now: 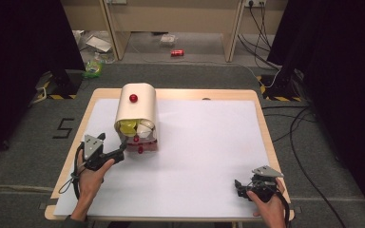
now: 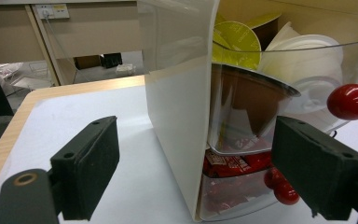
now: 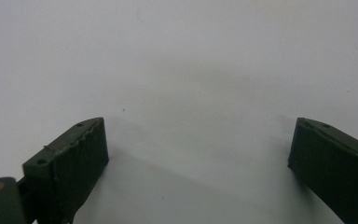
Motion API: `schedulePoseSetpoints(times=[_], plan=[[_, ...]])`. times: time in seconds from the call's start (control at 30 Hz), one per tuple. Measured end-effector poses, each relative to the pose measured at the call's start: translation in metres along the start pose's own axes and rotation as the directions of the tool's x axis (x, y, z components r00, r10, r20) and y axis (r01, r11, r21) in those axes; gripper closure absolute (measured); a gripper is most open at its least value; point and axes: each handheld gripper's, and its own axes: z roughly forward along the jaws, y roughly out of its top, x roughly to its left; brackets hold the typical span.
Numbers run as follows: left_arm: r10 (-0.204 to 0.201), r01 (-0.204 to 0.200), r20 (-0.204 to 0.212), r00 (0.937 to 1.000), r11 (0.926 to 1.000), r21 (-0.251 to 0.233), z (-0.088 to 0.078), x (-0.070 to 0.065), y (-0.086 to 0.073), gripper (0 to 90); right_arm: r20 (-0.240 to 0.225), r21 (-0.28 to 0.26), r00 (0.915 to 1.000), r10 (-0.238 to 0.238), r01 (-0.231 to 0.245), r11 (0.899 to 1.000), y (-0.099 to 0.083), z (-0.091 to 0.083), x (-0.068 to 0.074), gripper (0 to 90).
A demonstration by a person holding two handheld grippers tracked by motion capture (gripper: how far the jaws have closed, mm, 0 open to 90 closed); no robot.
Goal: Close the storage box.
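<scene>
- On the worktop (image 1: pixel 209 156), covered w/ a white sheet, a cream storage box (image 1: pixel 136 107) w/ a curved top is sitting toward the far left, a red knob (image 1: pixel 133 98) showing on its top.
- Box front is facing the person; clear drawers are holding yellow-lidded pods (image 2: pixel 237 42), white cups (image 2: pixel 307 65) and, lower down, red packets (image 2: pixel 233 163).
- Upper clear drawer (image 2: pixel 247 112) is sticking out past the box's side wall in the left claw view; its red knob (image 2: pixel 351 101) is hanging just above the claw's right jaw.
- Two more red knobs (image 2: pixel 279 186) are showing low at the front, beside the bottom drawer.
- Left claw (image 1: pixel 121 151) is hovering right at the box's front left corner, jaws spread wide; in its own view the box's side wall is standing between the two jaws, w/ the left jaw clear of it. Can't tell if the right jaw is touching the drawer.
- Left hand (image 1: pixel 91 178) is holding that claw from below, forearm coming in at bottom left.
- Right claw (image 1: pixel 239 186) is sitting low near the worktop's near right corner, well apart from the box, jaws wide apart w/ nothing between them but bare white sheet.
- Right hand (image 1: pixel 269 202) is wrapping its handle at the bottom edge.
- Beyond the worktop, a red can (image 1: pixel 177 52) is lying on the floor.
</scene>
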Motion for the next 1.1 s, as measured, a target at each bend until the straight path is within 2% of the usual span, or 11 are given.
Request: schedulePoseSetpoints(times=[0.57, 0.7, 1.1], plan=[[-0.001, 0.001, -0.009, 1.0000, 1.0000, 0.002, 0.002, 0.002, 0.000, 15.4, 0.000, 0.000, 1.0000, 0.000, 0.000, 1.000, 0.000, 0.000, 0.000, 5.1], [0.004, -0.004, -0.004, 1.0000, 1.0000, 0.002, 0.001, 0.001, 0.001, 18.1, 0.000, 0.001, 1.0000, 0.000, 0.000, 1.000, 0.000, 0.000, 0.000, 5.1], [0.002, -0.002, 0.013, 0.9999, 1.0000, 0.008, -0.008, 0.003, 0.001, 18.1, 0.000, 0.000, 1.0000, 0.000, 0.000, 1.000, 0.000, 0.000, 0.000, 5.1]])
